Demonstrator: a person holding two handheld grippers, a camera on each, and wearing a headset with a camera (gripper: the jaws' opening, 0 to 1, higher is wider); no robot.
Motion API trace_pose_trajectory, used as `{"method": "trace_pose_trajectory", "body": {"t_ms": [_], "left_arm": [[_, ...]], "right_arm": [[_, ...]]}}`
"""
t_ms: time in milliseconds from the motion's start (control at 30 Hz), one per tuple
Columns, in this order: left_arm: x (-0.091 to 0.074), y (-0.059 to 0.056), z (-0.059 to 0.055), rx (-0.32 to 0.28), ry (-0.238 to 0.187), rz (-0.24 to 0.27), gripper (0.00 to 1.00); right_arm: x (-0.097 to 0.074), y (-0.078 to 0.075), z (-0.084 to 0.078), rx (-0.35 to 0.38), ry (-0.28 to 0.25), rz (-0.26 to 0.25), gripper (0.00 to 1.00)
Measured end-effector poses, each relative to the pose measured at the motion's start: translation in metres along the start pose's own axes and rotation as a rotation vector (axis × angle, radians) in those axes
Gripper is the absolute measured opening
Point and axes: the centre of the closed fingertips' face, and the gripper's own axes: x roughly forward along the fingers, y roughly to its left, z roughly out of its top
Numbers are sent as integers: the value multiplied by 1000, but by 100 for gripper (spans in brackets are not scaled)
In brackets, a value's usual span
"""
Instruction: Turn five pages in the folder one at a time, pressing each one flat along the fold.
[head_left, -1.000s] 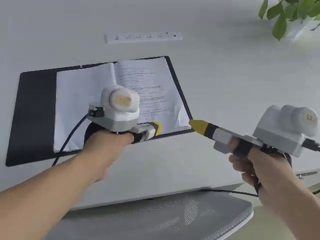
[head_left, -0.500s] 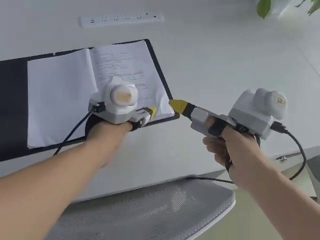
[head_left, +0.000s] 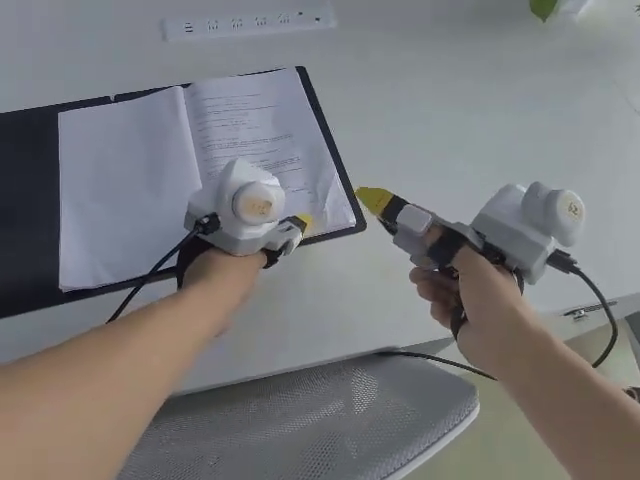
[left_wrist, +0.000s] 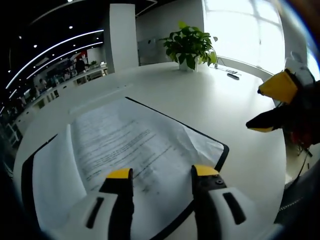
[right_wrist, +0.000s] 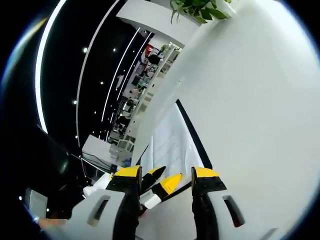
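On the white table (head_left: 480, 100): open folder (head_left: 25, 180), both grippers at its near right corner.
Left gripper (head_left: 295, 228) is over the printed right page (head_left: 265, 140), jaws parted and empty; right gripper (head_left: 372, 200) is just off the folder's edge, jaws likewise spread, holding nothing.

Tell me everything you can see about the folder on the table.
The folder is black and thin, and it lies open flat on the white table. Its left cover is bare and dark; white sheets cover the rest. The left page looks blank. The right page carries printed text and is creased near its lower right corner. The open left tongs hang over that corner; whether they touch it, I cannot tell.
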Motion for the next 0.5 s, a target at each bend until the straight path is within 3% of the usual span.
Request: {"method": "trace_pose_trajectory", "body": {"t_ms": [167, 267, 500], "left_arm": [[0, 0, 0, -6, -16, -3, 43], [0, 6, 0, -17, -20, 18, 32], [1, 11, 0, -13, -23, 33, 25]], "right_arm": [[2, 0, 6, 63, -30, 25, 38], [5, -1, 8, 84, -31, 30, 38], [13, -1, 8, 96, -27, 32, 37]]}}
